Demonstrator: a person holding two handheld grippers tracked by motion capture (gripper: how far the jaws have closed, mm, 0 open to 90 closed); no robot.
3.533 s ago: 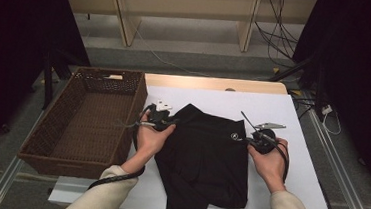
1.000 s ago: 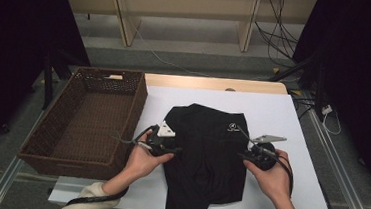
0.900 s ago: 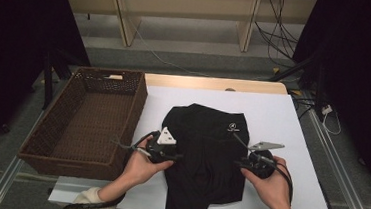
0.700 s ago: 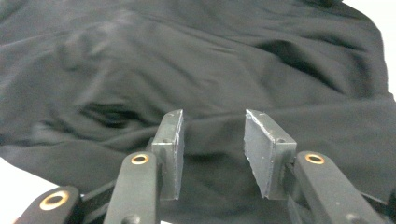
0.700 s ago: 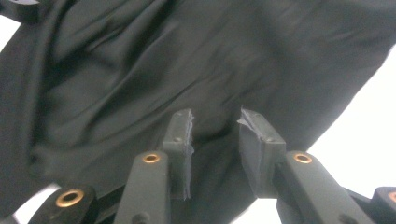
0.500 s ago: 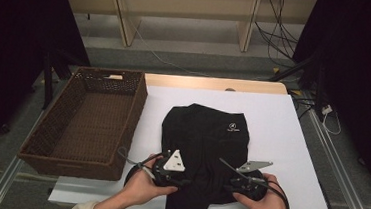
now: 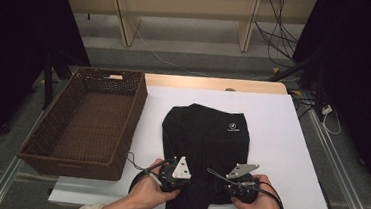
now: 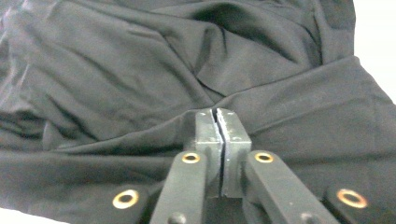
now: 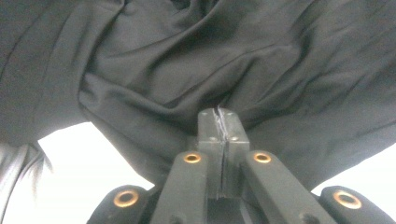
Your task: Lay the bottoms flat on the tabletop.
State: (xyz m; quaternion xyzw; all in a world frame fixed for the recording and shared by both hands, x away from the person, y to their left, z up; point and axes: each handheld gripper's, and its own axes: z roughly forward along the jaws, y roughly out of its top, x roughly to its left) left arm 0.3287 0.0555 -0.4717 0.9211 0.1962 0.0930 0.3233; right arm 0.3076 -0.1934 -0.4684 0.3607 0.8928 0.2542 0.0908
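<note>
A: The left gripper (image 8: pixel 219 116) has just clamped onto the near part of the crumpled black fabric garment (image 7: pixel 206 136) on the white table (image 7: pixel 296 143), right of the brown woven wicker basket (image 7: pixel 87 122).

B: The right gripper (image 9: pixel 218 116) has also just closed, pinching cloth. If either bite is thin, lifting could let the fabric slip out and the fold collapse.

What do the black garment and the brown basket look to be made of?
The black garment looks like thin, smooth knit fabric with a slight sheen: it drapes in soft folds and bunches at the left gripper and right gripper. The basket looks like dark brown woven wicker or rattan, judging by its ribbed weave; it could be synthetic.
</note>
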